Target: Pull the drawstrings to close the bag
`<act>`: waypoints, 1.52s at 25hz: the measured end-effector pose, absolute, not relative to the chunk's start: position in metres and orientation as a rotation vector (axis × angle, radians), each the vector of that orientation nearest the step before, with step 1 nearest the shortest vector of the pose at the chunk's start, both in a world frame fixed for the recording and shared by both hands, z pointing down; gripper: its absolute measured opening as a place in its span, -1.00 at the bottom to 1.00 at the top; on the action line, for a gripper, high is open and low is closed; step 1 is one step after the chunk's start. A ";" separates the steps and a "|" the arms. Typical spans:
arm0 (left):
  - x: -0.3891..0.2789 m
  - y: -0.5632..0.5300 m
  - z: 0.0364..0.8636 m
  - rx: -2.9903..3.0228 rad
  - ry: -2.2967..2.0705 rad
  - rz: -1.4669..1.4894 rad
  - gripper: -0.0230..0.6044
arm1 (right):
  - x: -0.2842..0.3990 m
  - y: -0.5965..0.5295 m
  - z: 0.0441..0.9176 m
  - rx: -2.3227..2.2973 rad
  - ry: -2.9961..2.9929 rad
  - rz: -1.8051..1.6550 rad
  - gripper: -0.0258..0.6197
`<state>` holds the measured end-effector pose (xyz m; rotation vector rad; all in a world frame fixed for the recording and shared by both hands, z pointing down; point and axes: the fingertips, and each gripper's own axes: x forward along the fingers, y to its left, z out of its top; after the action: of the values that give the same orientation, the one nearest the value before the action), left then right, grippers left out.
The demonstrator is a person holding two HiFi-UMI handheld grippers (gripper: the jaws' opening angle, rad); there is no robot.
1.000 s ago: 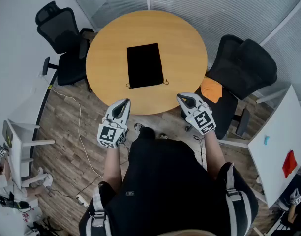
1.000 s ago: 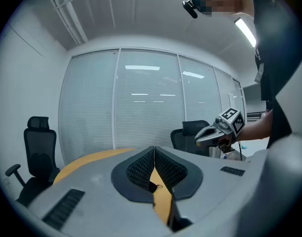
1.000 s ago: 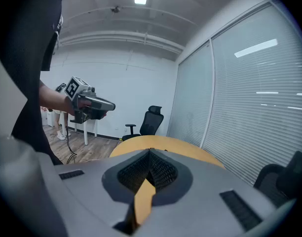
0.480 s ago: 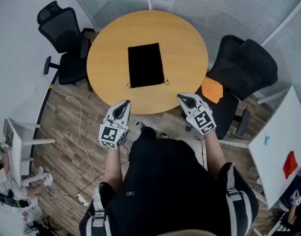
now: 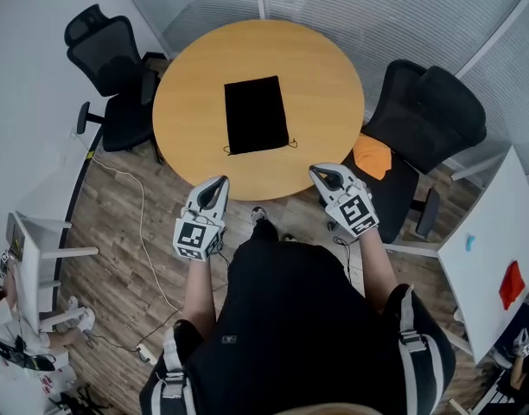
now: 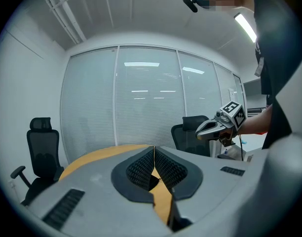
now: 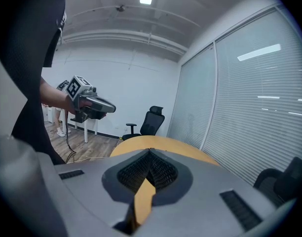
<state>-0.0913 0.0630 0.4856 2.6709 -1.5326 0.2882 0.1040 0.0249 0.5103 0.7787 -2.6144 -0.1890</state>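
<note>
A flat black drawstring bag point(image 5: 256, 114) lies in the middle of the round wooden table point(image 5: 187, 102), its mouth toward me with thin cords point(image 5: 290, 144) sticking out at both near corners. My left gripper point(image 5: 219, 182) hovers at the table's near edge, left of the bag, jaws shut on nothing. Over the near right edge my right gripper point(image 5: 317, 172) is also shut and holds nothing. Each gripper view looks past closed jaws at the tabletop point(image 6: 92, 158) point(image 7: 156, 142); the bag is mostly hidden there. The other gripper shows in each: the right gripper point(image 6: 200, 130), the left gripper point(image 7: 111, 106).
Black office chairs stand at the table's left point(image 5: 109, 59) and right point(image 5: 429, 119); an orange cloth point(image 5: 371, 157) lies on the right chair's seat. A white table point(image 5: 489, 249) is at the right, a cable point(image 5: 143, 223) runs over the wooden floor, and frosted glass walls close the back.
</note>
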 end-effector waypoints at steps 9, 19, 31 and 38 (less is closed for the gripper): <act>-0.098 0.064 0.490 2.661 -1.541 0.302 -0.87 | 0.104 0.024 0.519 0.773 -2.579 -0.199 -0.74; -0.119 0.055 0.500 2.625 -1.554 0.314 -0.87 | 0.092 0.016 0.531 0.756 -2.538 -0.198 -0.74; -0.135 0.024 0.528 2.614 -1.534 0.397 -0.87 | 0.092 -0.008 0.553 0.741 -2.451 -0.185 -0.74; -0.148 0.000 0.544 2.574 -1.516 0.377 -0.87 | 0.087 -0.027 0.572 0.704 -2.400 -0.186 -0.74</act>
<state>-0.1478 0.0002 0.5437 2.5736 -1.5157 0.3767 0.0869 -0.0273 0.5720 0.7040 -2.3997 -0.1856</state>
